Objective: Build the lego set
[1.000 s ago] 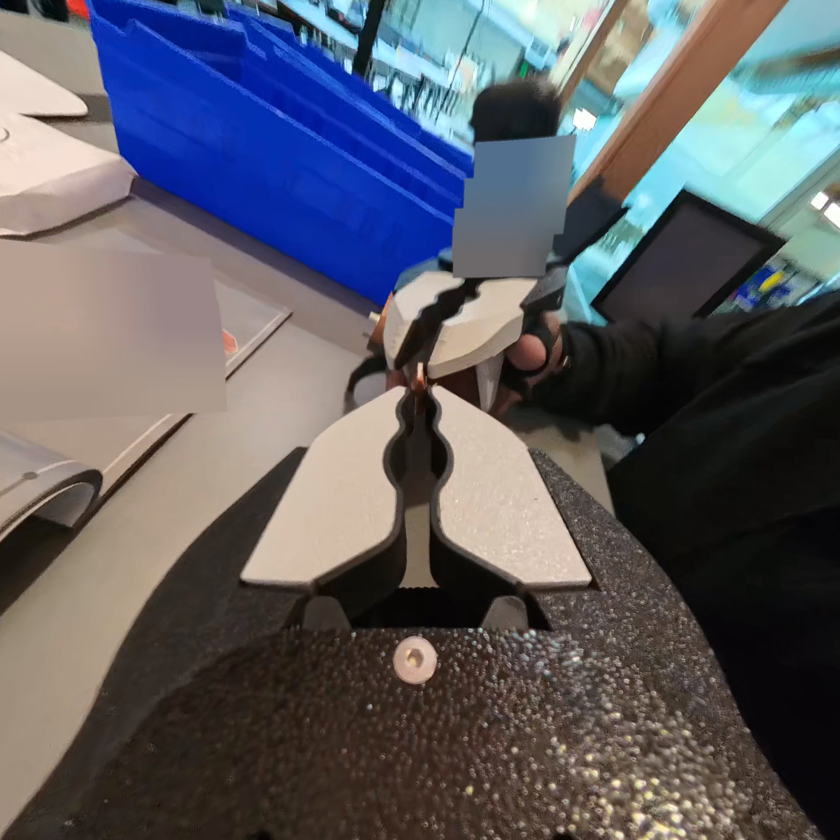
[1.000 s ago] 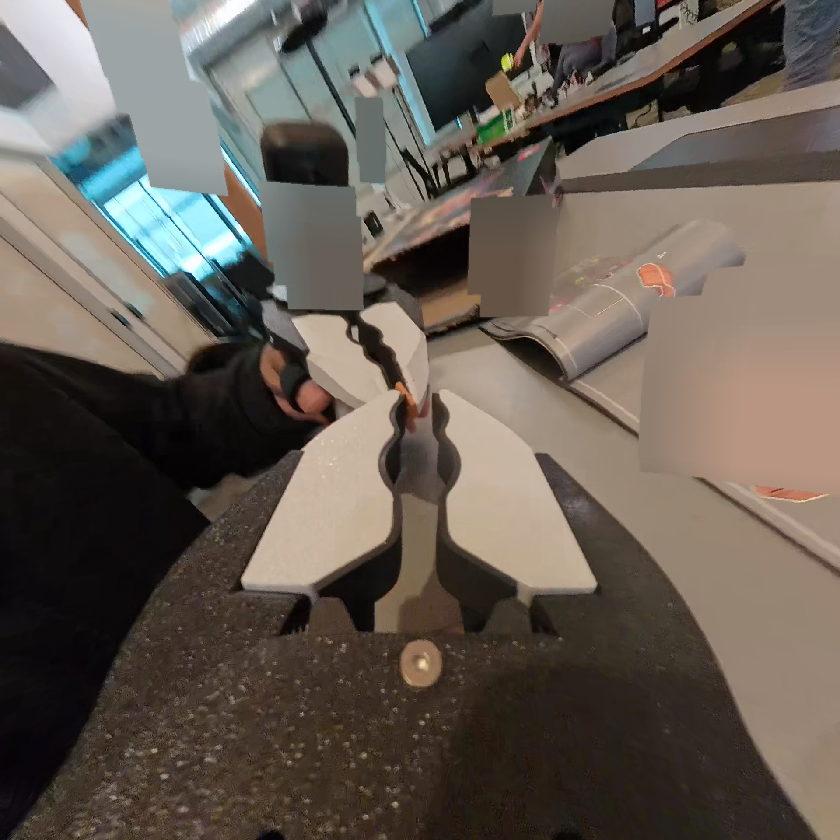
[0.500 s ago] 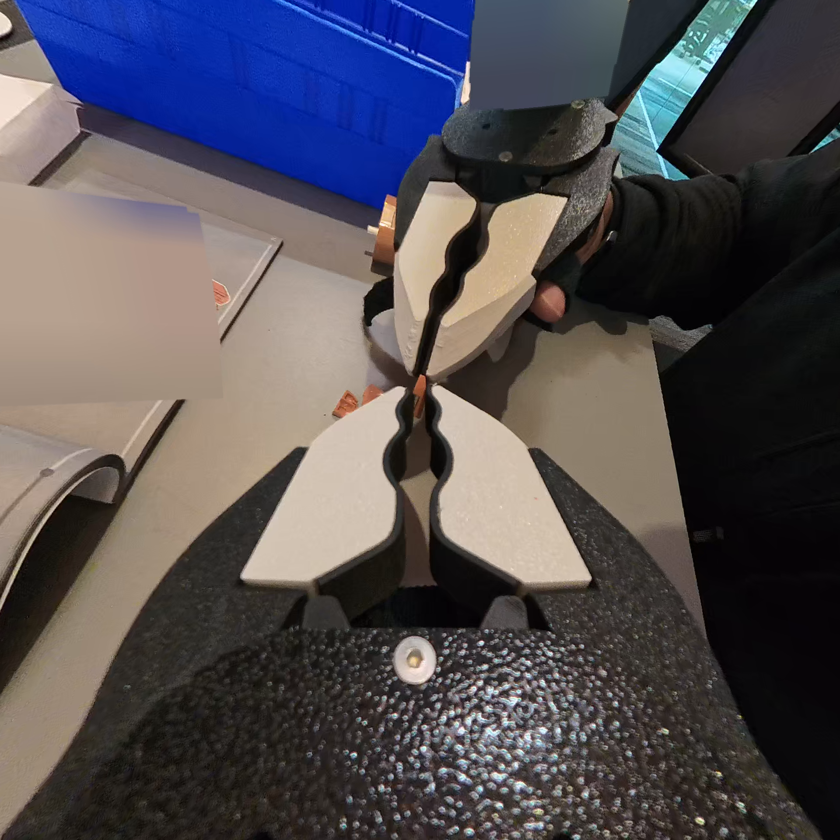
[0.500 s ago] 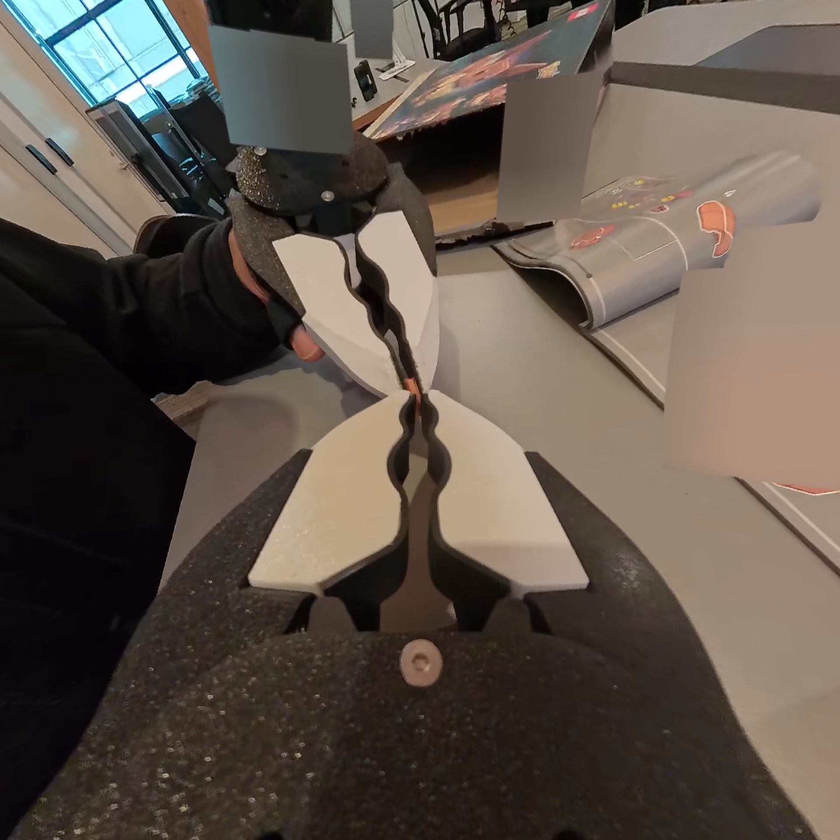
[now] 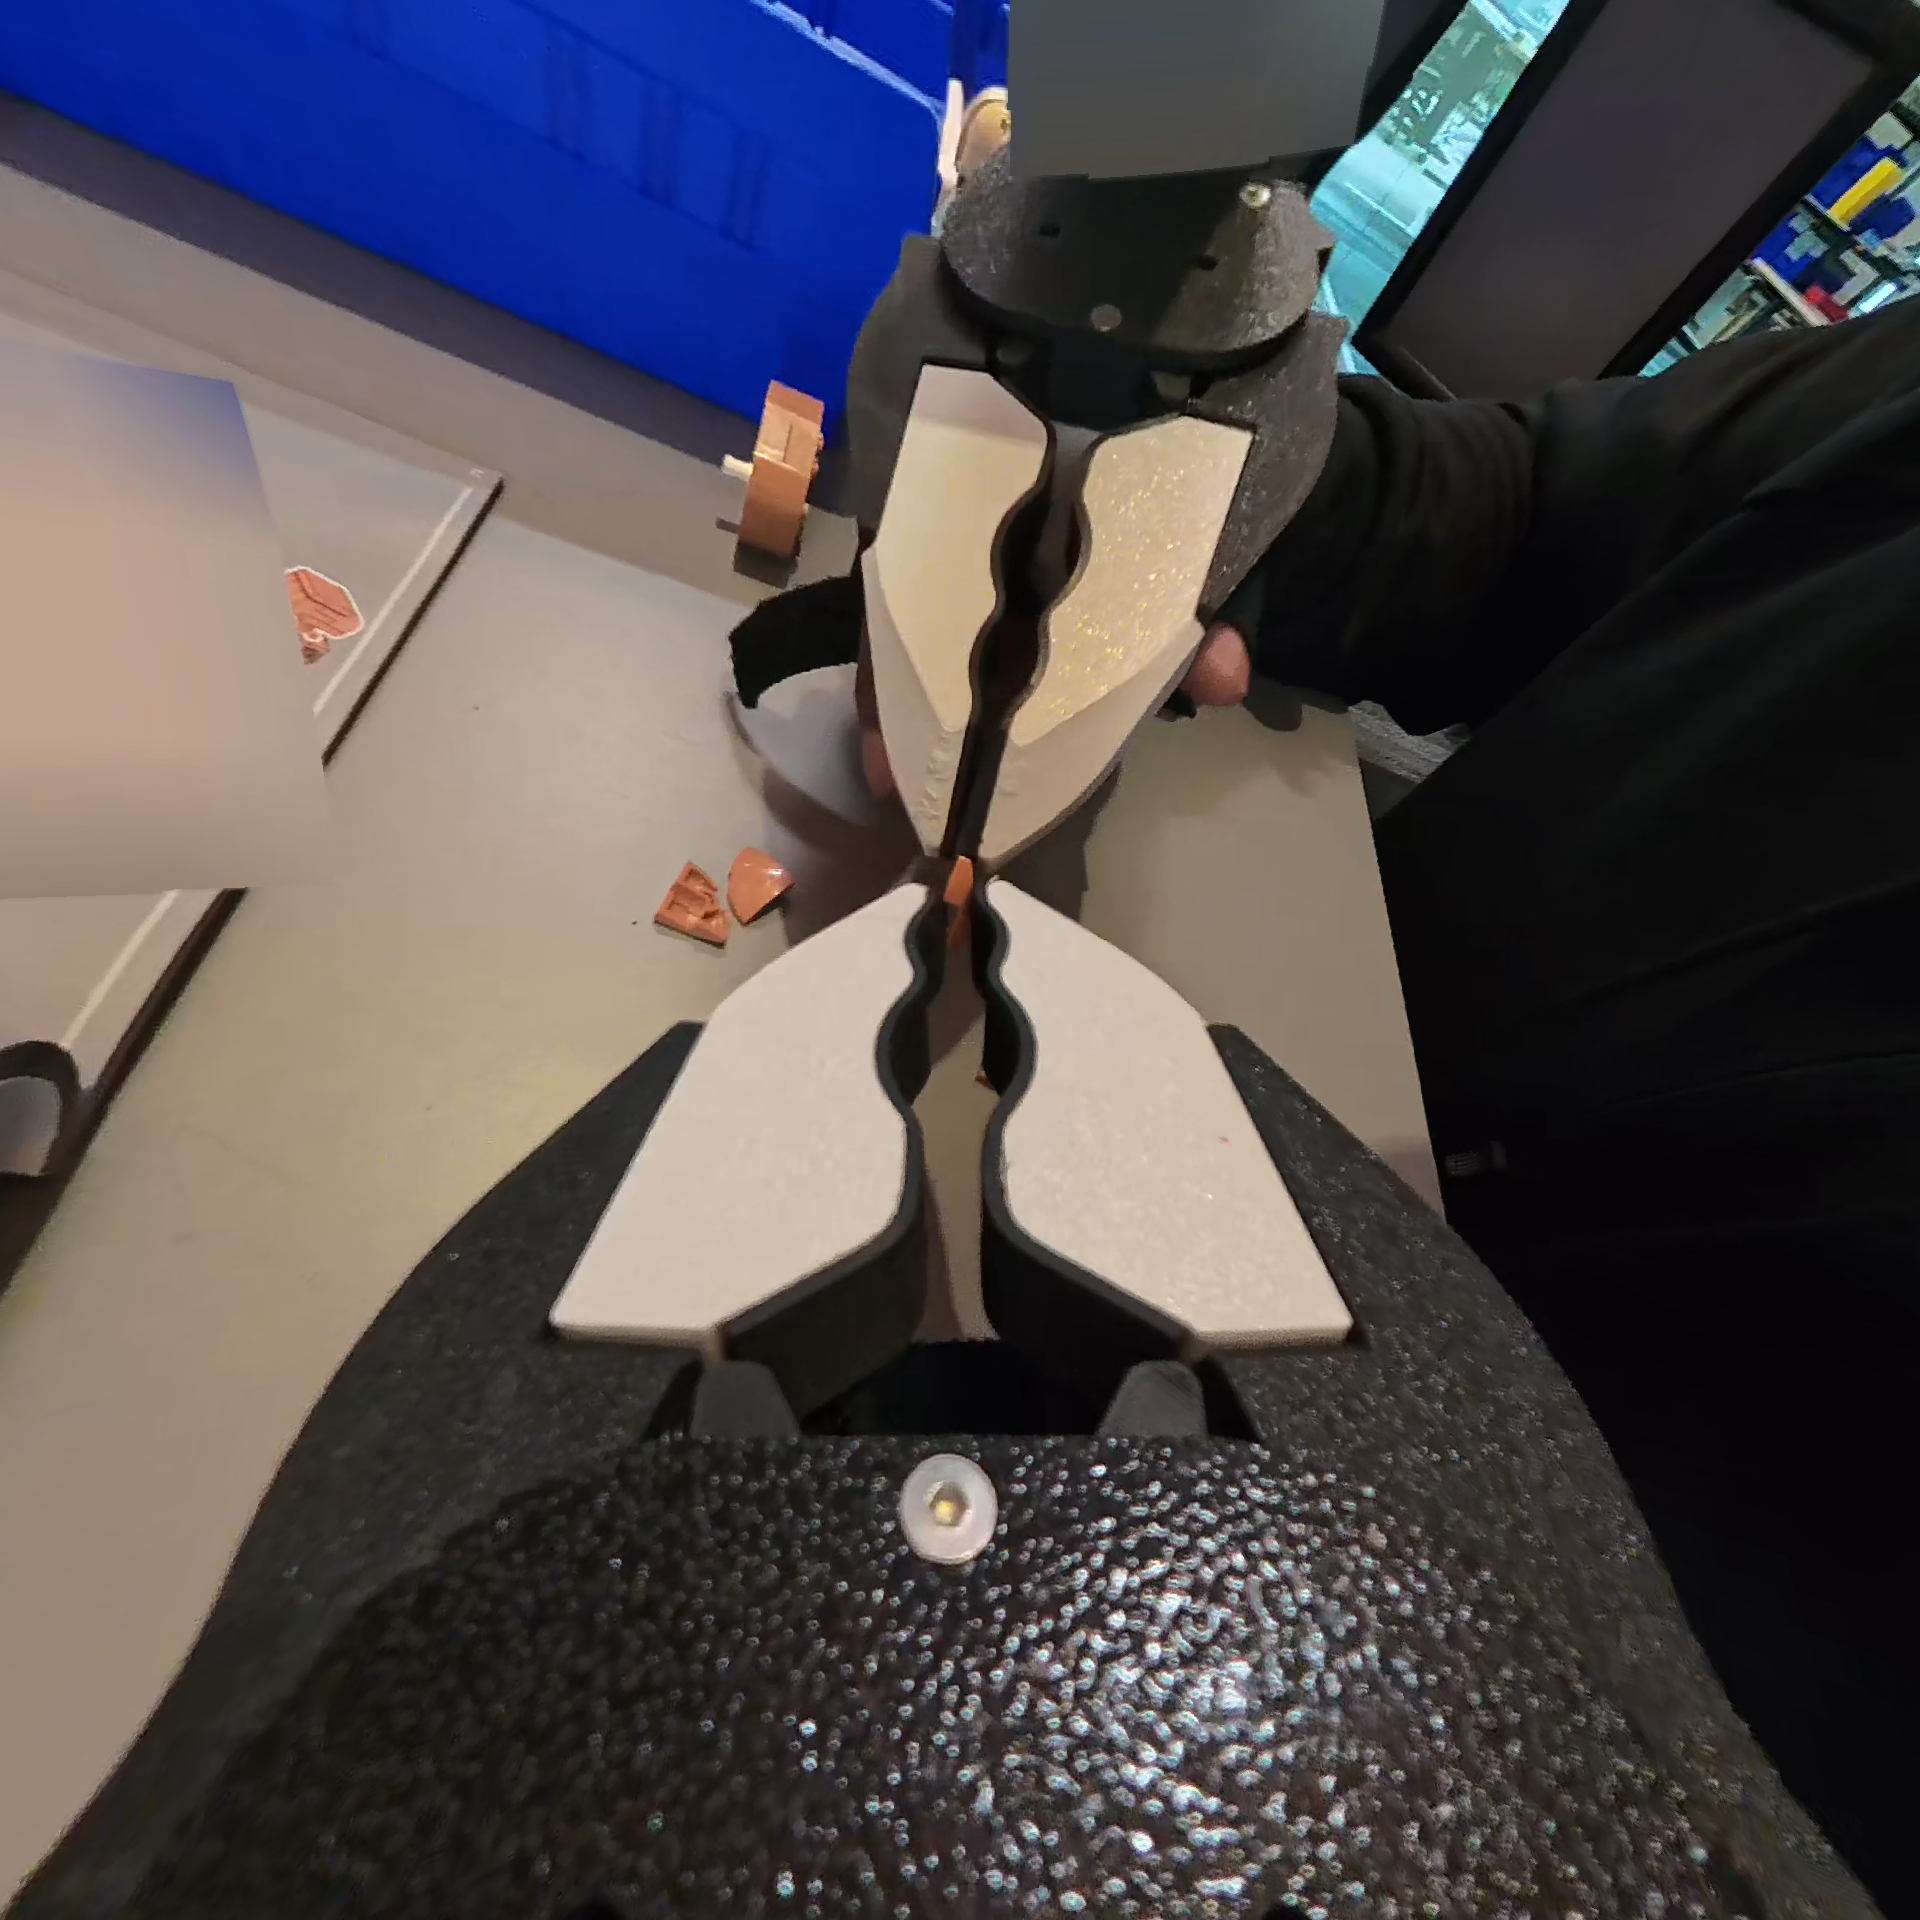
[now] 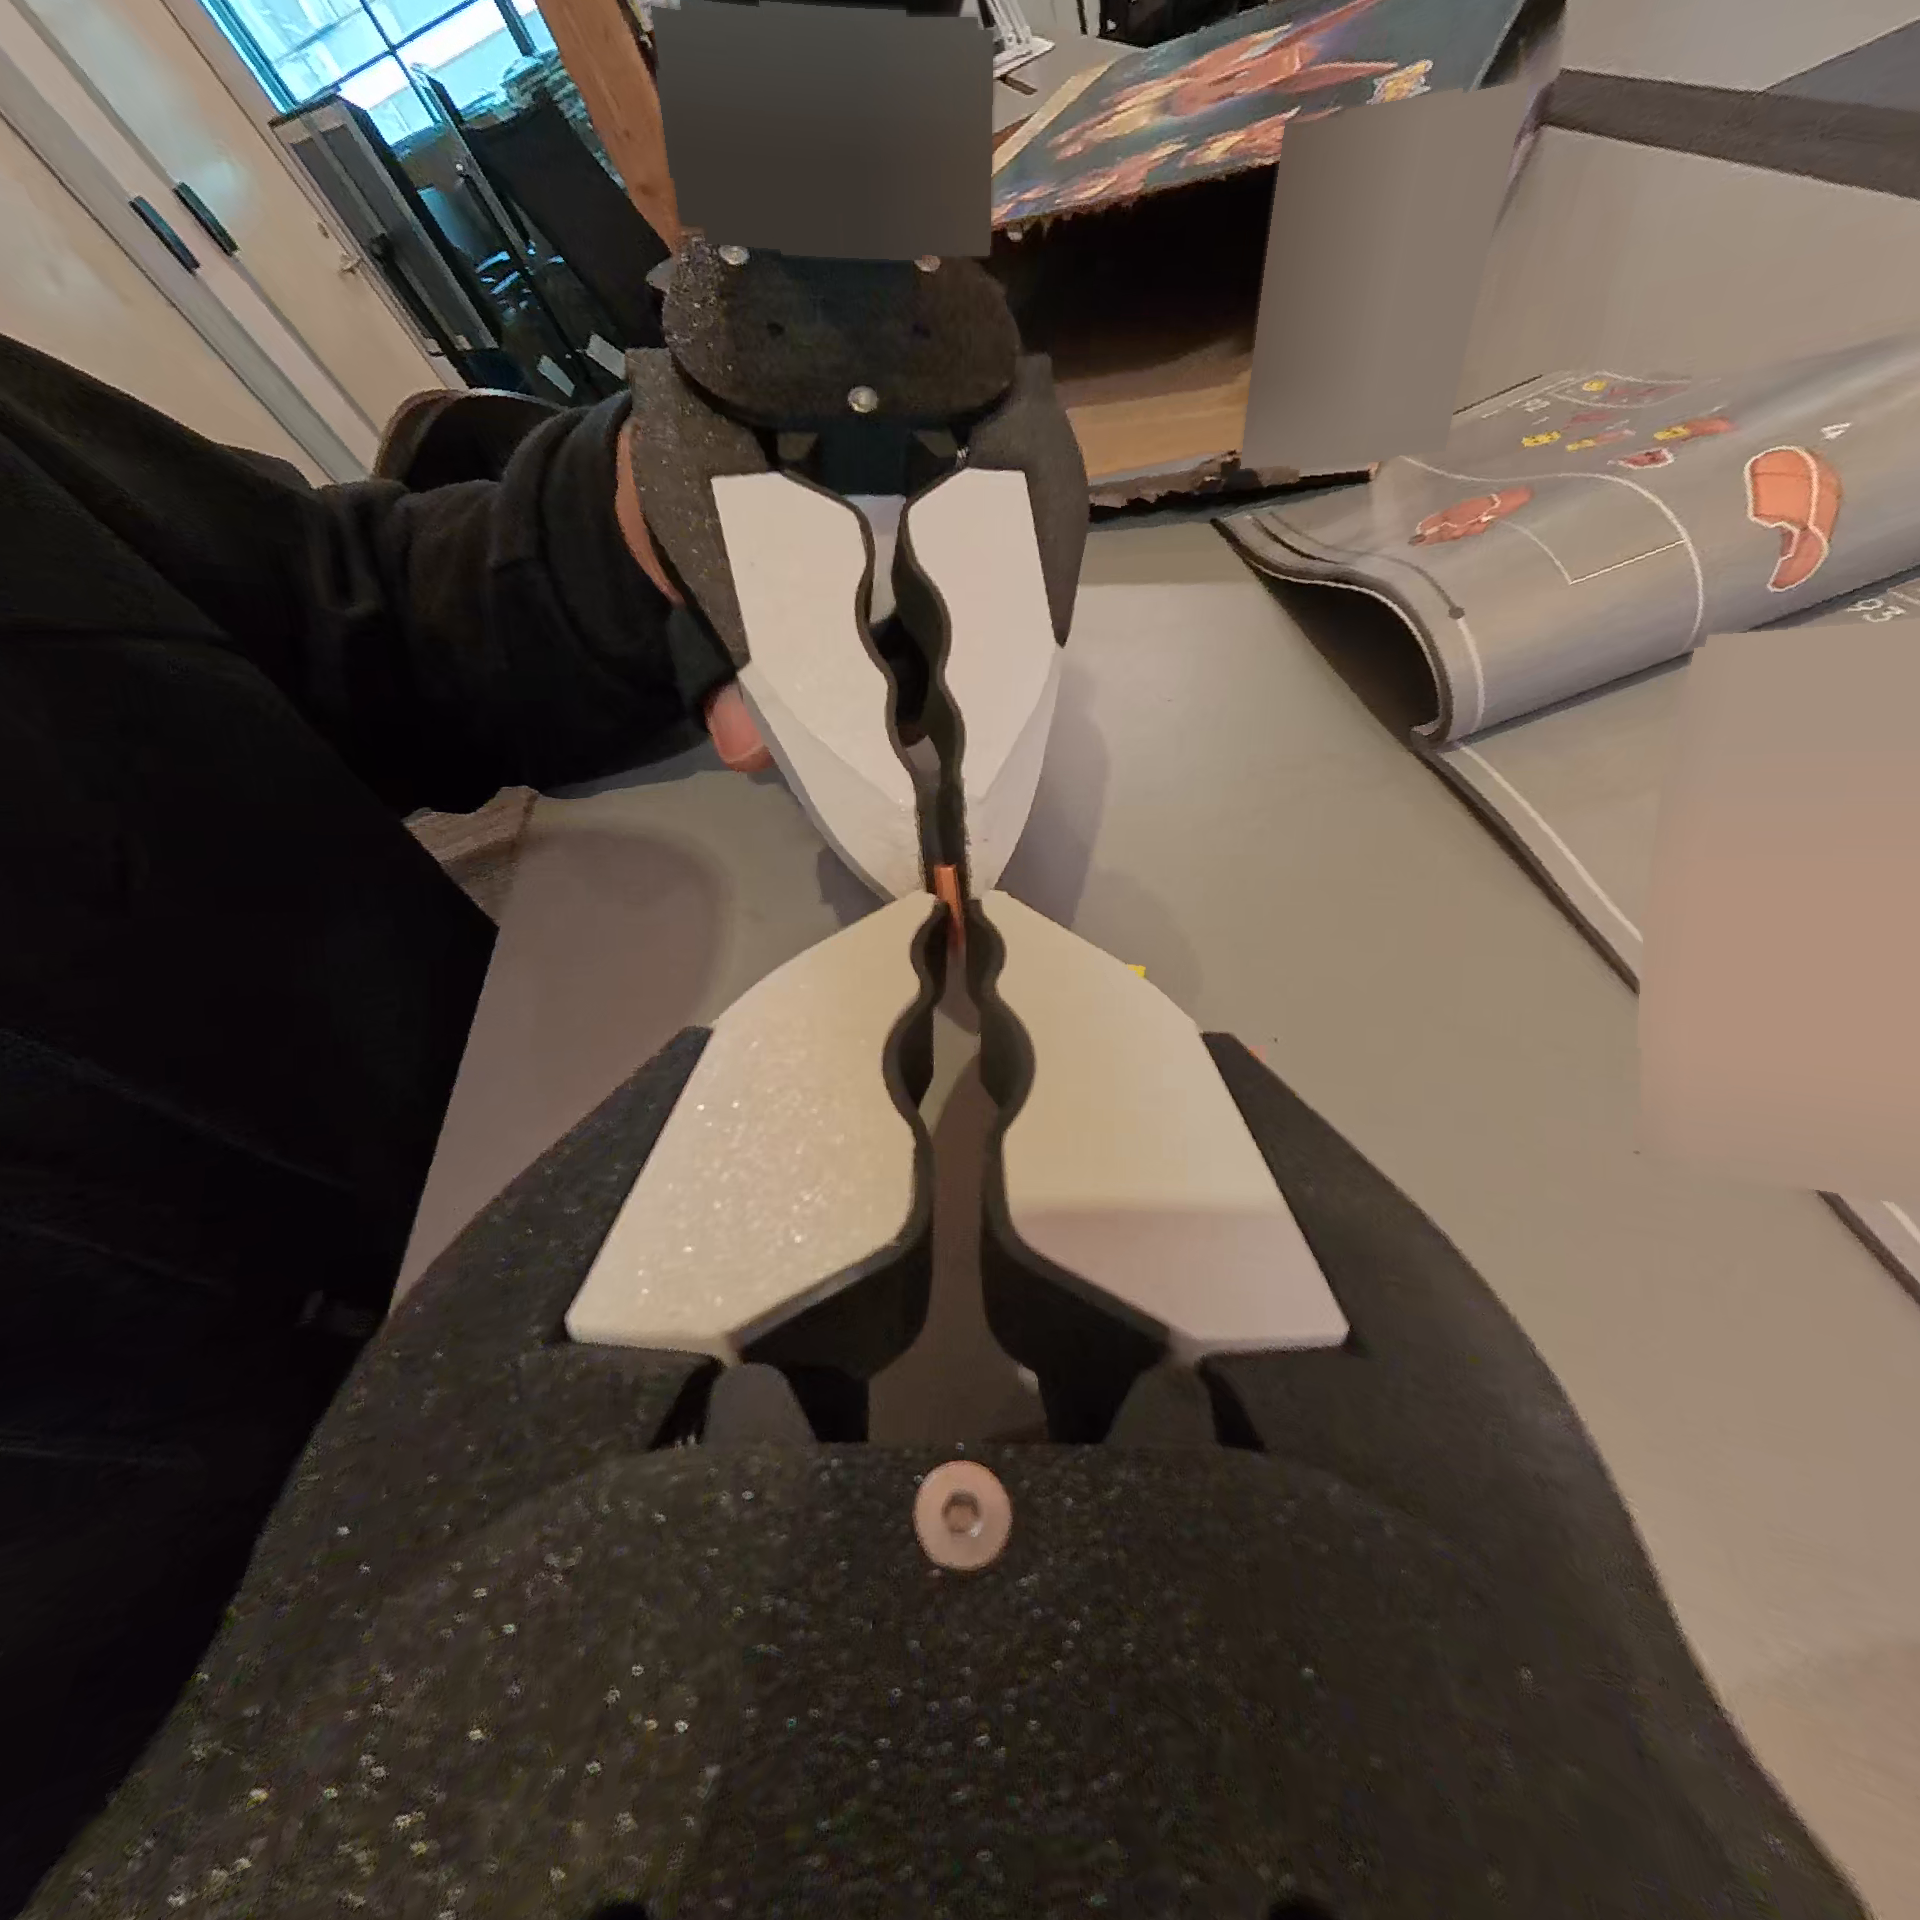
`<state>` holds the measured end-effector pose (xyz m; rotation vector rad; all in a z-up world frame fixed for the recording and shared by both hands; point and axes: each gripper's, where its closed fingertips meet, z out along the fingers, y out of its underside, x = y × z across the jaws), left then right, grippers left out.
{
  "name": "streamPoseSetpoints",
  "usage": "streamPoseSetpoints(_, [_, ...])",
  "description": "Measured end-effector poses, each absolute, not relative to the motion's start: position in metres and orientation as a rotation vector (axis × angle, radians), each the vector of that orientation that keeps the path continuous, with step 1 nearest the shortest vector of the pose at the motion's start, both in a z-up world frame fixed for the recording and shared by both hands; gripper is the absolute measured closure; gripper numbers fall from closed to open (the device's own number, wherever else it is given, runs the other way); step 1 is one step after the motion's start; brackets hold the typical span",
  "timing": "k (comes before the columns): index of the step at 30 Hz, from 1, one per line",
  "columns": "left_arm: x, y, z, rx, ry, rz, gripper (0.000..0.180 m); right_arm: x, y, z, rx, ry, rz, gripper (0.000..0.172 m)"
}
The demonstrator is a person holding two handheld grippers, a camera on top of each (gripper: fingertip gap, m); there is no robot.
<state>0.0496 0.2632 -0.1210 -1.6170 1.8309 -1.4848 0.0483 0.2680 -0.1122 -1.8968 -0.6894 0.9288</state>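
Fingers (image 5: 1049,997) of both grippers are pinching one small orange piece (image 5: 958,891) tip to tip, hiding most of it.

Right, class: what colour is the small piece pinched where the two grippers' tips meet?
Orange-brown; the small piece shows best in the left wrist view.

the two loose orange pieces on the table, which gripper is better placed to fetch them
Probably the left gripper: the two loose orange pieces lie just off its left fingertip on the grey table. But both it and the right gripper are shut on a small orange piece, so neither is free.
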Motion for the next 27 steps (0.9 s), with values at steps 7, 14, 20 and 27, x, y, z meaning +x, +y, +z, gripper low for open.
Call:
streamPoseSetpoints(7, [0.046, 0.255, -0.116, -1.548, 1.883, -1.525, 0.176, 0.044, 0.26, -0.108, -1.882, -0.7, 1.037, 0.168])
streamPoseSetpoints(14, [0.043, 0.247, -0.115, -1.511, 1.931, -1.547, 0.176, 0.042, 0.255, -0.105, -1.869, -0.71, 1.107, 0.168])
streamPoseSetpoints(20, [0.041, 0.245, -0.115, -1.498, 1.948, -1.553, 0.176, 0.043, 0.252, -0.105, -1.867, -0.726, 1.124, 0.167])
streamPoseSetpoints(27, [0.041, 0.244, -0.115, -1.495, 1.959, -1.545, 0.176, 0.038, 0.247, -0.11, -1.886, -0.777, 1.114, 0.165])
